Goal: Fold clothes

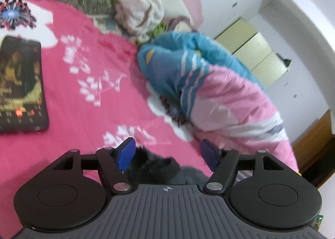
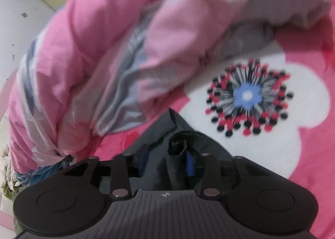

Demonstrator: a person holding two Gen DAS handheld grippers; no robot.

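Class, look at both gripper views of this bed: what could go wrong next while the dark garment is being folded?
1. Dark cloth bunches between the right gripper pads, so it may snag.
2. The rolled pink quilt lies close and could get caught.
3. The tablet on the bedsheet could be knocked.

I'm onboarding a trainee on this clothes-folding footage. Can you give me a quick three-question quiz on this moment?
1. True or false: the left gripper is shut on the dark garment.
2. What lies on the pink bedsheet, left of that gripper? A) a flat screen device B) a cup C) a shoe
3. Fill in: in the right wrist view, the bundled quilt is mostly ___.

Key: 1 false, its jaws stand open; 2 A; 3 pink.
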